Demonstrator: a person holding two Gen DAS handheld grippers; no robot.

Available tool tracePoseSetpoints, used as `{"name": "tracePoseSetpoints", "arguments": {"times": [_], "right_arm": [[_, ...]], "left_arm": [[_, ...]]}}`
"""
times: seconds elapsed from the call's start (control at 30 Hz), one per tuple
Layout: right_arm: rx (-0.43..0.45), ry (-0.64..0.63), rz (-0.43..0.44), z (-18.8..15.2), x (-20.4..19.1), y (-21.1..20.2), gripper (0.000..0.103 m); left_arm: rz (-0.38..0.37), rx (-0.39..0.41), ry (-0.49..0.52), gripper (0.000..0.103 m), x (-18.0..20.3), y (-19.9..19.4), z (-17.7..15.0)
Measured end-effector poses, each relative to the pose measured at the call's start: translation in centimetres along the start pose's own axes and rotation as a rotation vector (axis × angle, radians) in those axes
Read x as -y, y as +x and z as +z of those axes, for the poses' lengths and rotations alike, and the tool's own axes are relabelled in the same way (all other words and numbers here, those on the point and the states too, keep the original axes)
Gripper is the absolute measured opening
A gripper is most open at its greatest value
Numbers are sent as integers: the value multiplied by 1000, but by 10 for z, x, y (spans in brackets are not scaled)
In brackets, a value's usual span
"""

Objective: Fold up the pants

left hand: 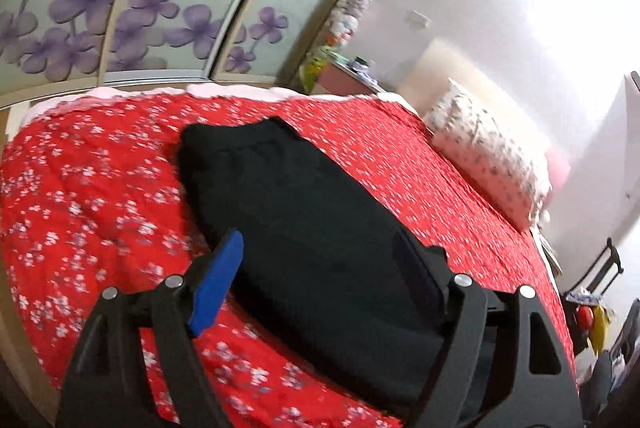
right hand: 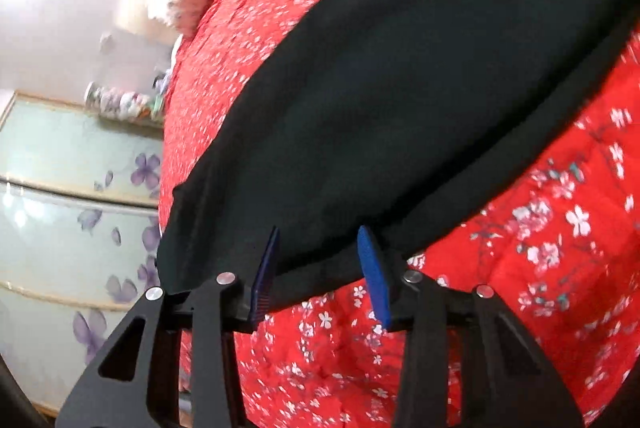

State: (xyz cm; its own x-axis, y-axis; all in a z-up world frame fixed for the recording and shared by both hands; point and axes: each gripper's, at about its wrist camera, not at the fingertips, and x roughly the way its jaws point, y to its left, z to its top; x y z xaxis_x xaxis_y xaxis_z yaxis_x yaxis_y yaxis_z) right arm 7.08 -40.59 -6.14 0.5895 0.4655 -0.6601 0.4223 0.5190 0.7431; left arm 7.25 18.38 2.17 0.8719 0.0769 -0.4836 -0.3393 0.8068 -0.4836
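Our black pants point(left hand: 304, 212) lie long and flat on the red flowery bedspread point(left hand: 100, 196), already folded leg on leg. Our left claw point(left hand: 328, 284) is spread wide around one end; our right claw point(right hand: 320, 272) is released too, its blue fingers point(right hand: 374, 278) at the edge. We should pinch both corners evenly, then lift together

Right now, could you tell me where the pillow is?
In the left wrist view, the pillow lies at the right, on the red bedspread's far corner, beyond the black pants.
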Motion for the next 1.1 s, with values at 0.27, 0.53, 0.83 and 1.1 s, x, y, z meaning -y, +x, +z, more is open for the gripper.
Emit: {"name": "tracePoseSetpoints", "arguments": {"times": [0.27, 0.53, 0.83, 1.1], "right_arm": [[150, 69, 89, 5, 10, -5, 10], [211, -40, 201, -8, 0, -49, 5], [74, -78, -6, -1, 15, -11, 7], [-88, -323, -17, -3, -20, -34, 43]], "left_arm": [[-68, -45, 28, 80, 9, 12, -8], [-266, -121, 105, 80, 29, 15, -21], [-360, -262, 261, 85, 70, 30, -60], [-371, -309, 339, 88, 97, 36, -85]]}}
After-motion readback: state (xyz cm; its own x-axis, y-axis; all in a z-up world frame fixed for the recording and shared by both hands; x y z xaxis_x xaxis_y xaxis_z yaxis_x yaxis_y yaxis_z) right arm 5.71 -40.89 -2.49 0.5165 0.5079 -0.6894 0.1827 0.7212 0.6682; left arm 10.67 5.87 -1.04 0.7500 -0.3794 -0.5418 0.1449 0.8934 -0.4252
